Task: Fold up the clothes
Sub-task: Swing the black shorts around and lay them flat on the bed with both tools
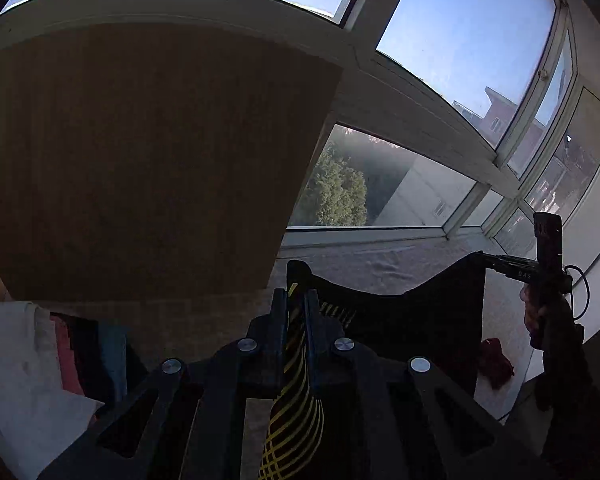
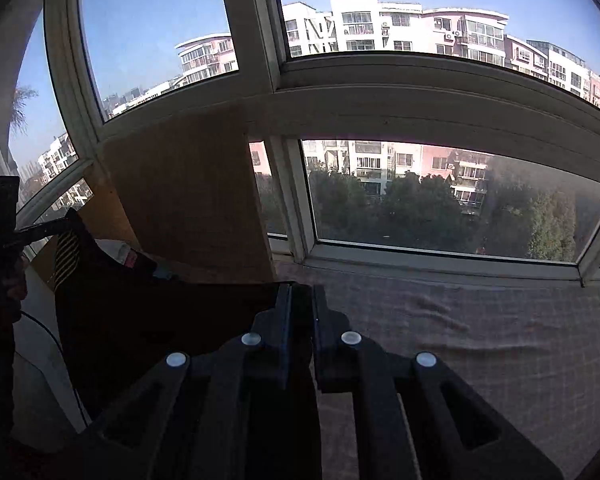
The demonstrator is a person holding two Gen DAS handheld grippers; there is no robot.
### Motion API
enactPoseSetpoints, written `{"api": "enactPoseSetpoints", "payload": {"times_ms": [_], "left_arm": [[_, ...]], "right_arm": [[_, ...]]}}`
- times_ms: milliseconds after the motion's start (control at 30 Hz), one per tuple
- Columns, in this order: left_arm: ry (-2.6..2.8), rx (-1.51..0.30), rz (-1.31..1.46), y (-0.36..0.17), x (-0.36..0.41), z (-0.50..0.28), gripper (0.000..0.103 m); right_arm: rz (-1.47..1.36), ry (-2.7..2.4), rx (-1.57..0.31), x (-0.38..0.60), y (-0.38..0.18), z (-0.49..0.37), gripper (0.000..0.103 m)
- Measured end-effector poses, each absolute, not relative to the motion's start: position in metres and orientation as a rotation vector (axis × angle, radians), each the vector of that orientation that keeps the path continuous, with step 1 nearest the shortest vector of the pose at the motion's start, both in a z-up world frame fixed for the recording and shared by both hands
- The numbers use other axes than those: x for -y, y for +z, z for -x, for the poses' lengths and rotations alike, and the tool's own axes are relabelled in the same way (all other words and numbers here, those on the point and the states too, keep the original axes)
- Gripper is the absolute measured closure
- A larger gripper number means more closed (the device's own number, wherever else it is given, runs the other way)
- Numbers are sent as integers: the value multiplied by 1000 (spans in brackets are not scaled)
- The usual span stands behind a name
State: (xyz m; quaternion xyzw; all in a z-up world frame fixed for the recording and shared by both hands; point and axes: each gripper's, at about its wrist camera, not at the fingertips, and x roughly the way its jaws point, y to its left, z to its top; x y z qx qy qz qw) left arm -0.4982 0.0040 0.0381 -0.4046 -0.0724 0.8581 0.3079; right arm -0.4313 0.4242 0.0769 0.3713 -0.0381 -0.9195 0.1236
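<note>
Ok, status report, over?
Left gripper and right gripper both shut on the black garment, held up, stretched between them. Covered surface below. Nothing in the way.

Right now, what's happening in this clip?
A person is holding up a black garment with yellow stripes, stretched between two handheld grippers above a cloth-covered surface by the windows. The left gripper is shut on the striped end and the right gripper is shut on the opposite edge, so the fabric hangs spread between them. A pile of other clothes sits to the left, next to a wooden board. No fold is made yet.
</note>
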Motion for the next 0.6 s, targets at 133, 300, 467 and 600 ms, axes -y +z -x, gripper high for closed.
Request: {"api": "enactPoseSetpoints", "payload": {"times_ms": [133,300,467,600], "left_arm": [[2264,99,1262,-75,-36,555,96],[2233,19,1408,-155,-57,587,96],[2279,2,1484,-178,-51,603,90],[2315,82,1482,-172,-36,608,89]], "right_arm": [[-1298,-2624,174,-436,-17,507,94],[-1473,-2570,185,-447,-105,560,94],[-1644,-2508,194,-457,-191,613,94],[-1691,-2534,116,-461,-202,625,83]]}}
